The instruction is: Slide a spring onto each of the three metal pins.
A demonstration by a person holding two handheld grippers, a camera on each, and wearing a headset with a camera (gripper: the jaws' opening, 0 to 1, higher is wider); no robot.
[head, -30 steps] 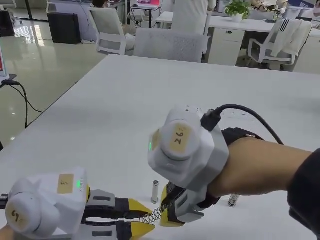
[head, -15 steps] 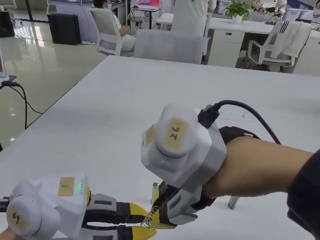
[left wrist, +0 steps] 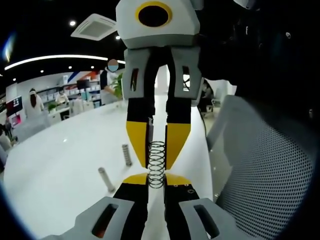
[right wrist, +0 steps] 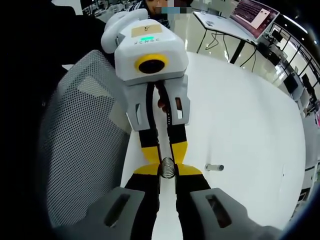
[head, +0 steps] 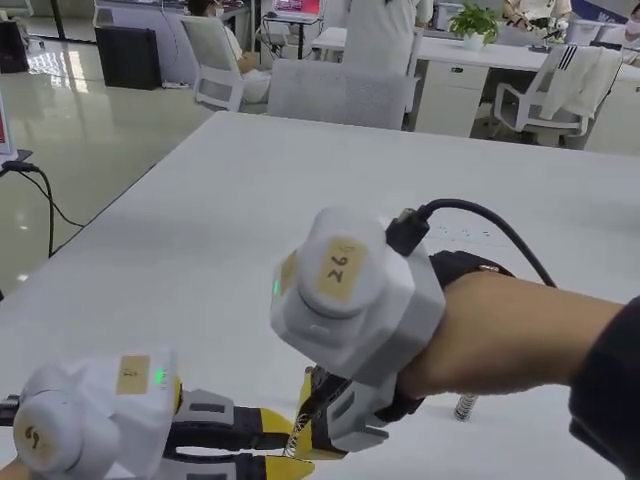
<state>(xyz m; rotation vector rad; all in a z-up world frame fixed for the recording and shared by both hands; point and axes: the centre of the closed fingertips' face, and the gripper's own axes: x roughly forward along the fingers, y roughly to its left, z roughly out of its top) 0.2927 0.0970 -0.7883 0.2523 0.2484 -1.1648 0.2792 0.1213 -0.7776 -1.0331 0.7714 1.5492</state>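
My left gripper [left wrist: 156, 184] and right gripper [left wrist: 157, 147] meet tip to tip above the table [left wrist: 60, 165], the spring [left wrist: 157, 167] between both. Beside it stands one metal pin [left wrist: 106, 179], with a second pin [left wrist: 127, 155] behind.

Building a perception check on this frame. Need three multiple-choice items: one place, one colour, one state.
1. Where is the spring? A flat on the table; B between both grippers' jaws; C on a chair.
2. Jaw tip colour? A yellow; B red; C blue.
3. The light on the left gripper is: A off; B red; C green.
Answers: B, the left gripper and right gripper both pinch it, tip to tip; A, yellow tips in both gripper views; C, it glows green in the head view.
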